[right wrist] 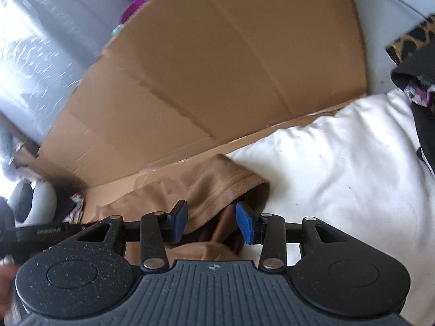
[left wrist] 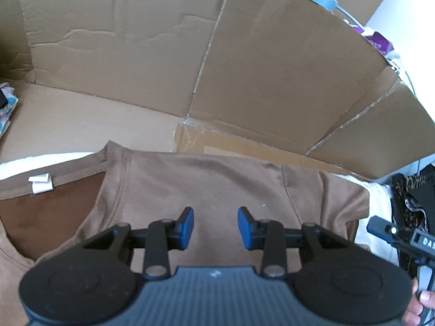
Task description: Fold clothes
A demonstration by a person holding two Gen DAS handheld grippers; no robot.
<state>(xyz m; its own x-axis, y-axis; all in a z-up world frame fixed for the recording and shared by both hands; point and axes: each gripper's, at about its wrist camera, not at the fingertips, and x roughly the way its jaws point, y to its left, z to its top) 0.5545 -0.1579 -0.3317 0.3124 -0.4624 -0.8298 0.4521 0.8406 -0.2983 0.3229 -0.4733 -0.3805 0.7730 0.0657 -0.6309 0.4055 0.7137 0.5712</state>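
Nearest the lens, the left gripper hovers with jaws apart above the brown cotton T-shirt, spread on a white padded bed cover before flattened cardboard. Further right, the right gripper, jaws apart, straddles the sleeve hem; pinch both layers squarely before lifting, I'd judge.

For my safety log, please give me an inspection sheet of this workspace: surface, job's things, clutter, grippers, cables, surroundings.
Surface: white bedding, partly covered by flattened cardboard.
Job's things: brown shirt lying mostly flat, white tag at its collar; sleeve bunched.
Clutter: leopard-print cloth and dark fabric at the right; patterned cloth at the left.
Grippers: left gripper open above the shirt; right gripper open at the sleeve.
Cables: pale cord behind the cardboard.
Surroundings: purple pack; grey wall.
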